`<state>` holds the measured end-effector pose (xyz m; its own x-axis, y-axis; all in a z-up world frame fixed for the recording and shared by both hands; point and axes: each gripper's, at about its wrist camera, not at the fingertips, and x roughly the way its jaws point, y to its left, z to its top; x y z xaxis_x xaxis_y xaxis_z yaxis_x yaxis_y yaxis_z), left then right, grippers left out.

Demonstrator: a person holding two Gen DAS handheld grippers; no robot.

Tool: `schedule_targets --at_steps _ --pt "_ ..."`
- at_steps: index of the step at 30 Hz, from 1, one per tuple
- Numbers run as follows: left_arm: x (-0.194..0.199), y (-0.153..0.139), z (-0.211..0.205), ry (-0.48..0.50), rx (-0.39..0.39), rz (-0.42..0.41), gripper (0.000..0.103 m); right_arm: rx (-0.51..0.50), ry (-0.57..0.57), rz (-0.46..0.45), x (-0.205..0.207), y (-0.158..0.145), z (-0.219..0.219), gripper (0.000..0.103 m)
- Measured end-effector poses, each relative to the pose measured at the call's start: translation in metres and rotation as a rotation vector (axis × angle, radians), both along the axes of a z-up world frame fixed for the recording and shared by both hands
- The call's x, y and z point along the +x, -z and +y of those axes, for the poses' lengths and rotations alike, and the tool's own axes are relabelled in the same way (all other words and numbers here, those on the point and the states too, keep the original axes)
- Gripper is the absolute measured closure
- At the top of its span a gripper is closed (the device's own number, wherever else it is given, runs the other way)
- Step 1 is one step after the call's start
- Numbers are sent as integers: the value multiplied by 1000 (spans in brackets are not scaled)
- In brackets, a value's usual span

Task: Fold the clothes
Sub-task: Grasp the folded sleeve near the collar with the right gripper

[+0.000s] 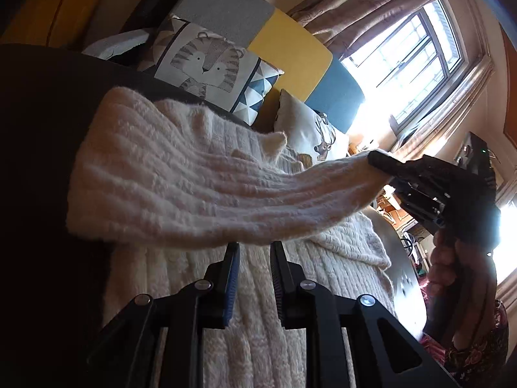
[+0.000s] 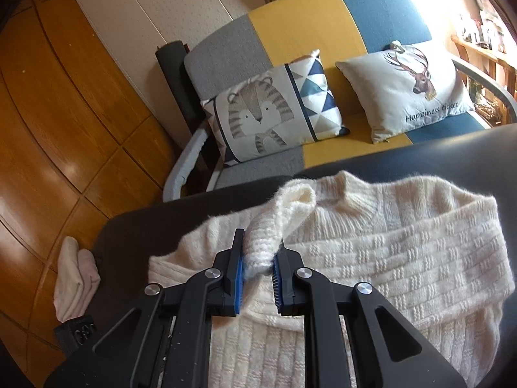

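A cream knit sweater (image 2: 404,245) lies spread on a dark table (image 2: 194,207). In the right wrist view my right gripper (image 2: 260,258) is shut on the cuff of one sleeve (image 2: 278,220), lifted above the sweater's body. The left wrist view shows that sleeve (image 1: 194,181) pulled taut across the sweater (image 1: 258,323), with the right gripper (image 1: 376,161) pinching its end at the right. My left gripper (image 1: 255,249) sits low over the sweater body, just under the stretched sleeve. Its fingers stand slightly apart, with nothing between them.
Behind the table stands a grey, yellow and blue sofa (image 2: 290,26) with a tiger cushion (image 2: 258,116) and a deer cushion (image 2: 407,87). A folded pale cloth (image 2: 76,274) lies at the table's left edge. A person's hand (image 1: 452,258) grips the right tool. A bright window (image 1: 413,64) is behind.
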<state>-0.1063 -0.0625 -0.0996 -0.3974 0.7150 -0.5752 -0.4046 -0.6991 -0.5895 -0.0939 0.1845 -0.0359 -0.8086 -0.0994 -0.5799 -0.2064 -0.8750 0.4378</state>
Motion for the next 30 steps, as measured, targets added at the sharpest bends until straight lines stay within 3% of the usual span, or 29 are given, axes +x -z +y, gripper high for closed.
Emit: schedule_targets --at_steps 6,13,20,30 --pt "-33 -14 -4 -50 15 -5 84 93 -16 113 -12 -56 -16 88" --pt "-49 -13 -18 -183 6 -56 84 146 43 143 -9 -68 -3 88" --pt "-55 4 -45 -355 62 -140 84 93 144 63 5 -35 39 88" --pt "-50 14 -39 -407 21 -160 84 63 209 -86 21 25 87 88"
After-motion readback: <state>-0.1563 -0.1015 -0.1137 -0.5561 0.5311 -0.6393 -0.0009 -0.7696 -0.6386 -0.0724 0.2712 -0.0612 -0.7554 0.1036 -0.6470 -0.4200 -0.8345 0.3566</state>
